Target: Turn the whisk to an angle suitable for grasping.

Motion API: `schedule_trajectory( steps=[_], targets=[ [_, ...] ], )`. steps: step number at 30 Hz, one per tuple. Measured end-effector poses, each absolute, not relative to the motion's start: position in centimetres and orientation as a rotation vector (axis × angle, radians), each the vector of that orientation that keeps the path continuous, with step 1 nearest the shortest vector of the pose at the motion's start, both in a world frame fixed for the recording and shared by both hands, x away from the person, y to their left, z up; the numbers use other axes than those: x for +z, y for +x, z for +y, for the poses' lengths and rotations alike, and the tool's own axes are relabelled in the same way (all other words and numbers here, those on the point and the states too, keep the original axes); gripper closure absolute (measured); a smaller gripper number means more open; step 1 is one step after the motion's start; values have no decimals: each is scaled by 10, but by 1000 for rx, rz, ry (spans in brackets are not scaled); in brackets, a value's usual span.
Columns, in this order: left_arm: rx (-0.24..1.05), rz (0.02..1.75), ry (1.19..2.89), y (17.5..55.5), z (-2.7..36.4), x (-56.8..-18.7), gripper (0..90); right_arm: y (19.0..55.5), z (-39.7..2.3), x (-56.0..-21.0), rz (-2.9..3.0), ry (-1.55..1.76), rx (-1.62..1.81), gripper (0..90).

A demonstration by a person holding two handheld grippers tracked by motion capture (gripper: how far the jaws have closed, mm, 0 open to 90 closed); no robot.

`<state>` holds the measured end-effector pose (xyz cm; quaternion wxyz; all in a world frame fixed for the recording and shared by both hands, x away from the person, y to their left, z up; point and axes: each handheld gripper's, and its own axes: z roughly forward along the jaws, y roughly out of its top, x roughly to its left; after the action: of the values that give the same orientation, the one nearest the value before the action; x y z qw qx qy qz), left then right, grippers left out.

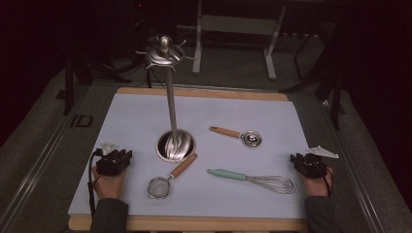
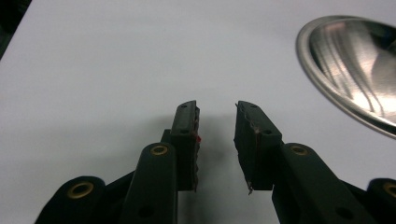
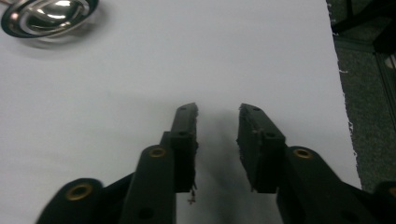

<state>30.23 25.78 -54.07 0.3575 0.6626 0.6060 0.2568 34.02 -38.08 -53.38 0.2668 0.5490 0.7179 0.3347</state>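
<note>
1. High view gives you the whole layout: a white sheet (image 1: 145, 116) on a wooden board (image 1: 194, 224), with a steel rack (image 1: 171, 109) standing near the middle. Its round base (image 1: 176, 145) sits on the sheet and its hooked crown (image 1: 164, 52) is up top, nothing hanging off it.
2. Three utensils lie flat around that base. A strainer (image 1: 167, 178) with a wooden handle is just in front of it, handle tip close to the base rim. A whisk (image 1: 252, 178) with a mint handle lies to the right of the strainer, wires pointing right. A scoop (image 1: 238, 134) with a wooden handle sits behind the whisk, right of the base.
3. Your left gripper (image 1: 114, 160) rests at the sheet's left edge and your right gripper (image 1: 307, 164) at the right edge, well apart from each other and from the utensils. From up there you can't really tell how the jaws stand.
4. Left gripper view sorts that out: your left gripper (image 2: 217, 112) has its jaws spread with only bare sheet in the gap. The base's shiny rim (image 2: 327, 88) curves in at upper right.
5. Right gripper view shows the same for your right gripper (image 3: 218, 114): jaws parted, holding nothing, low over the sheet. The scoop's bowl (image 3: 46, 16) shows at top left, and the sheet's edge with grey floor (image 3: 369, 116) runs down the right side.
</note>
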Motion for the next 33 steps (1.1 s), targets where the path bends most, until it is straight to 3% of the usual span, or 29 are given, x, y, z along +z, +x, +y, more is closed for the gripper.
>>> schedule_trajectory(
  steps=[12,15,18,33],
  targets=[
    [702,1547,1754,302,252,-541,696,337,-378,-525,1915,1487,1043,768],
    [690,1551,1763,303,252,-542,689,335,-371,-515,1935,1439,1072,861],
    [692,1550,1767,304,252,-542,688,333,-361,-502,1976,1381,1079,886],
    [715,1540,1807,304,248,-542,684,308,-291,-469,2331,984,903,844]
  ],
)
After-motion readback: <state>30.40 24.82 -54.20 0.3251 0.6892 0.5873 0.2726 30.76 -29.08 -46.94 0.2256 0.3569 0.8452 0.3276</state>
